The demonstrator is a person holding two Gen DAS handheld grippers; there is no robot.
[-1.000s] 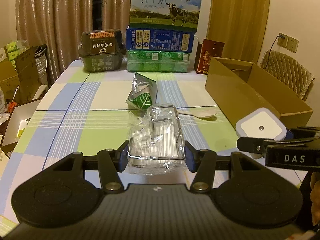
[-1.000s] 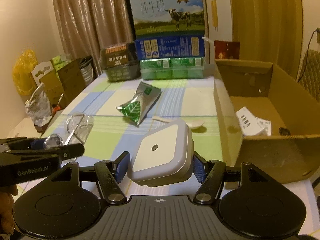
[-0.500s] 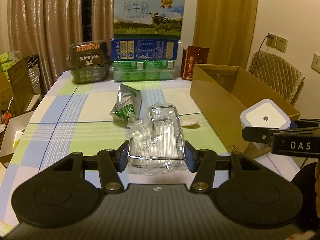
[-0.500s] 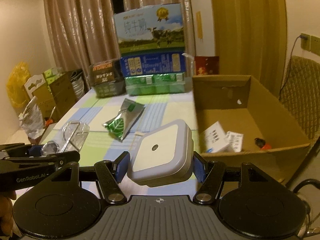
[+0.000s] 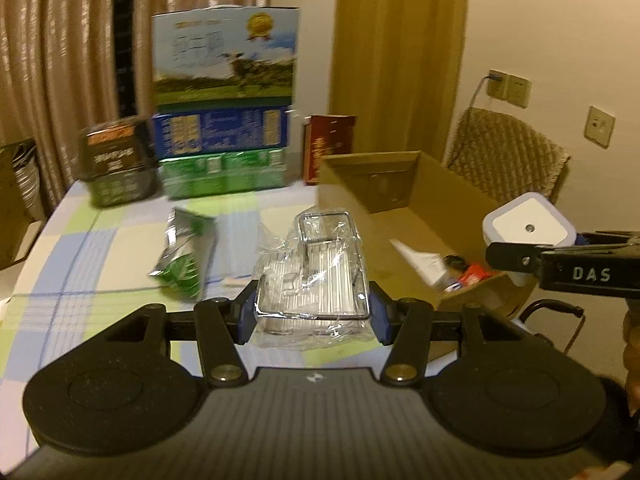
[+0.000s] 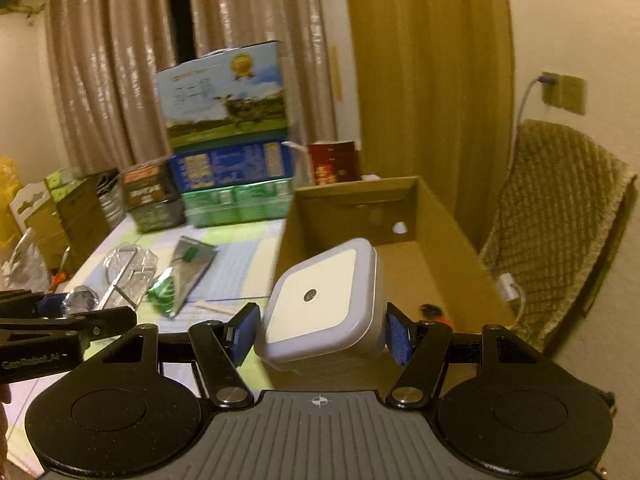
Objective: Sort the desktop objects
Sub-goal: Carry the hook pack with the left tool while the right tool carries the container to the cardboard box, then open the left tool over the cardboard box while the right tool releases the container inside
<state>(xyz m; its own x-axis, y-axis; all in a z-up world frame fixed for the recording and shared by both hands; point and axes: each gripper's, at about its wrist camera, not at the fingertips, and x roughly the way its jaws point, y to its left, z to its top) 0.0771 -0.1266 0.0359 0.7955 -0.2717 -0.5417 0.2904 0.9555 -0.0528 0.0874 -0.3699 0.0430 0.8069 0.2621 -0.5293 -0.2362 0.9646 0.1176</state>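
Over checked tablecloth (image 5: 100, 248), curtained room, left jaws pinching wrapped wire rack (image 5: 314, 276), right jaws pinching white night light (image 6: 322, 306)

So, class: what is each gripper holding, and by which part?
The left gripper clamps a plastic-wrapped wire rack by the two sides of its near end. The right gripper clamps a white square device by its opposite side edges.

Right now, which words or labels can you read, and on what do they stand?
"DAS": side of the right tool.
"GenRobot.AI": side of the left tool.
Milk carton, blue box, dark box, red box: print too blurred to read.
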